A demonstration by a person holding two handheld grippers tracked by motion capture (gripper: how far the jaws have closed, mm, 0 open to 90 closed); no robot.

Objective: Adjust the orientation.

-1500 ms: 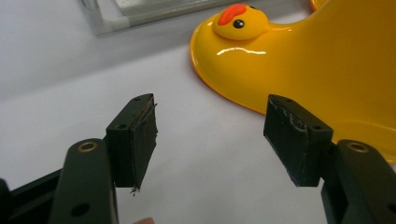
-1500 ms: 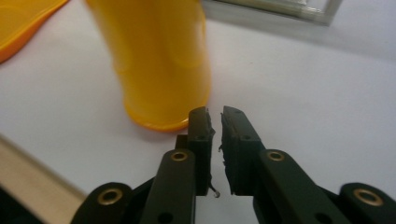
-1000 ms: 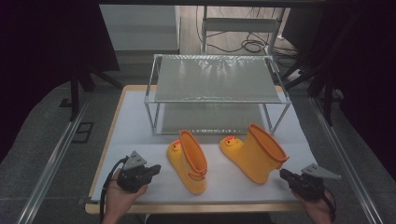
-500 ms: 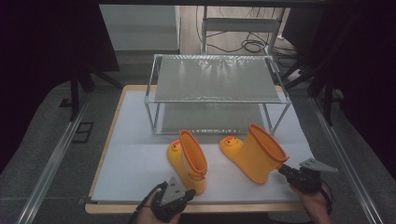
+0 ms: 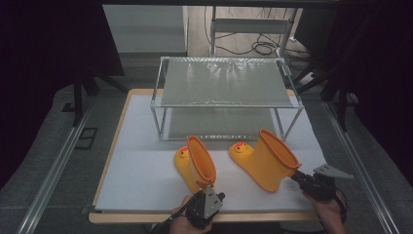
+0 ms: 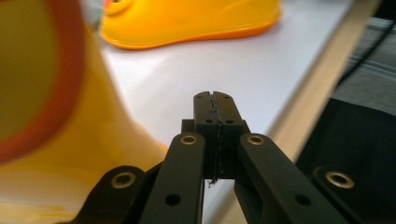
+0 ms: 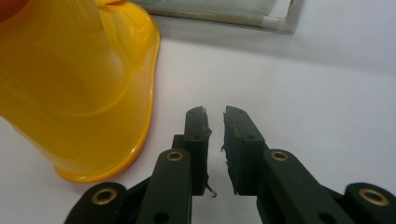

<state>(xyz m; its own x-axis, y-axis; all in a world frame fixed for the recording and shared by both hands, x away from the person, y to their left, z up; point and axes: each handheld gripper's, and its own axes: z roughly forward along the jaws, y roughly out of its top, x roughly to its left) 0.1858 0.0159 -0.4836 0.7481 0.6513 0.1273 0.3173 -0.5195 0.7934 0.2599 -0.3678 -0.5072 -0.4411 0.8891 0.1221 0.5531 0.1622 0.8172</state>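
Open white mat [image 5: 141, 170] left of the shelf rack [image 5: 226, 90] and in front of its left post, bare down to the wooden table rim [image 5: 117, 217]. Narrower strip of mat right of the rack, ending at the table's right edge. Between the rack's front posts and the near rim, room taken by two boots, with a gap of mat between them.

Left boot [image 5: 195, 163] in front of the rack's left half: yellow rubber, orange rim round the open top, small duck face on the toe, toe nearer the rack, shaft leaning away from it toward the near rim. Right boot [image 5: 268, 158] in front of the rack's right half: same yellow and orange, duck face on the toe, toe pointing left along the rack's front, shaft tilted away to the right.

Left gripper [image 6: 214, 100] farther from the rack than the left boot, just beside that boot's shaft near the table rim; jaws pressed together, nothing between them. In the left gripper view, the orange rim blurred close at the left and the other boot's sole beyond.

Right gripper [image 7: 215, 116] farther from the rack than the right boot, tips just beside that boot's heel without touching; jaws slightly parted, having just been opening, only bare mat showing in the gap
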